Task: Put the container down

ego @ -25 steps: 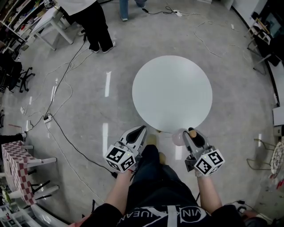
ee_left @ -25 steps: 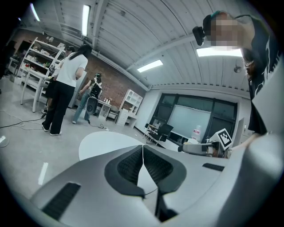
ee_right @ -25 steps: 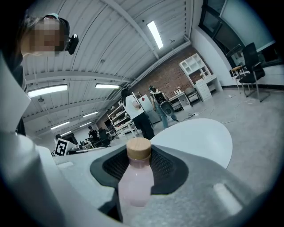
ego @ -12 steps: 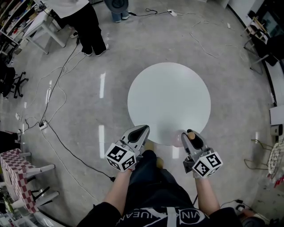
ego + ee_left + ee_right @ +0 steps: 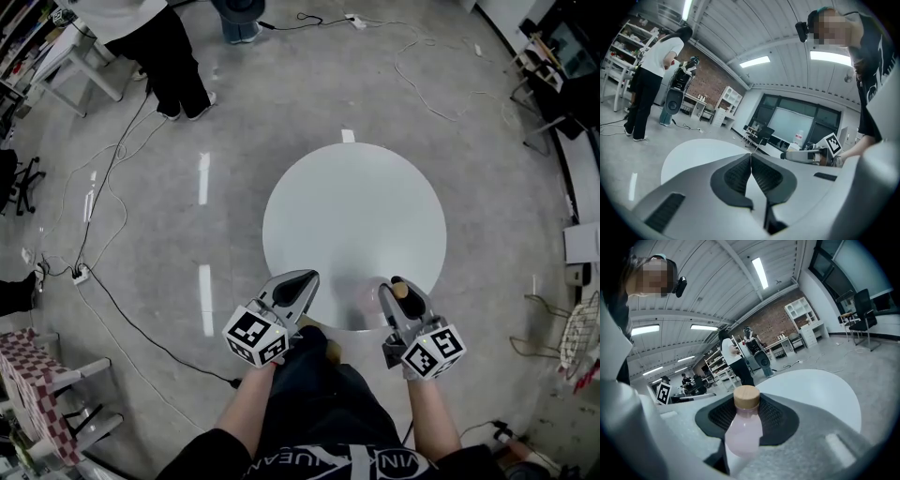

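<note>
The right gripper (image 5: pixel 397 287) held a small pink bottle (image 5: pixel 743 428) with a wooden cap. Its jaws stood at a middle width and the black pads pressed on both sides of the bottle just under the cap. The bottle stood upright between them. In the head view, this gripper and the bottle were over the near right edge of the round white table (image 5: pixel 352 206). I could not tell if the bottom of the bottle touched the table top.

The left gripper (image 5: pixel 303 279) was at the near left edge of the same table. Its jaws were closed together, with nothing between them.

On the grey floor, black cables (image 5: pixel 111 178) ran at the left side. A person in black trousers (image 5: pixel 173 52) stood at the far left, well apart from the table.
</note>
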